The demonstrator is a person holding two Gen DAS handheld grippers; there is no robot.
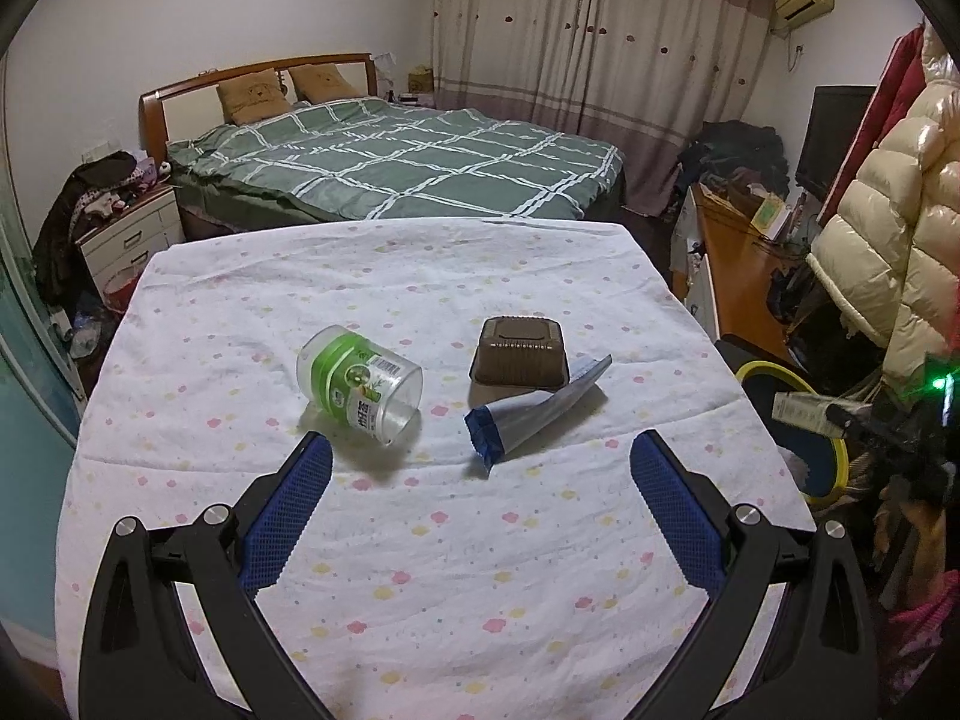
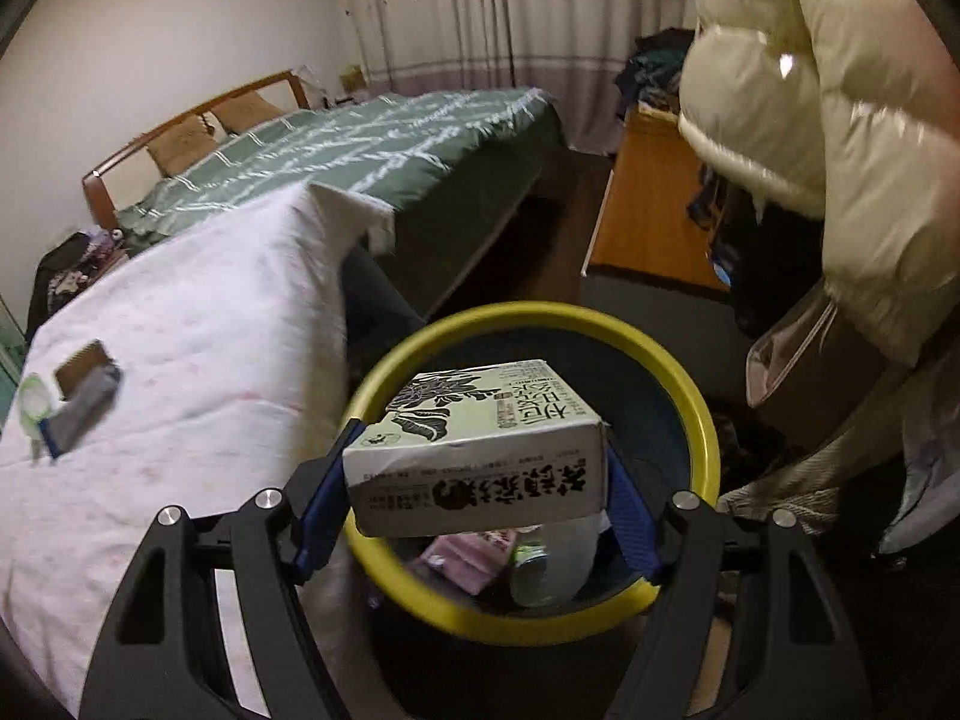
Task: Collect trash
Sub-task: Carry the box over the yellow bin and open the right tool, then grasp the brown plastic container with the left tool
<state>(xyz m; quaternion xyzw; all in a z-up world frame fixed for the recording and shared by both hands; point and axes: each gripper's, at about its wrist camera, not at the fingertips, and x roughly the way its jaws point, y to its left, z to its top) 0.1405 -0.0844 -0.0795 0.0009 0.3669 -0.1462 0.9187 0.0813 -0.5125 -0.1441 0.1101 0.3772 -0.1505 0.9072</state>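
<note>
My right gripper is shut on a pale green drink carton and holds it over the open yellow-rimmed trash bin. The bin holds a pink wrapper and a clear bottle. My left gripper is open and empty above the table. Just beyond its fingers lie a clear jar with a green label on its side, a blue-and-grey tube and a brown plastic tray. The right gripper with the carton also shows at the left wrist view's right edge.
The table wears a white flowered cloth. The bin stands on the floor off its right edge. A bed lies behind the table. A wooden desk and a hanging cream puffer jacket crowd the right side.
</note>
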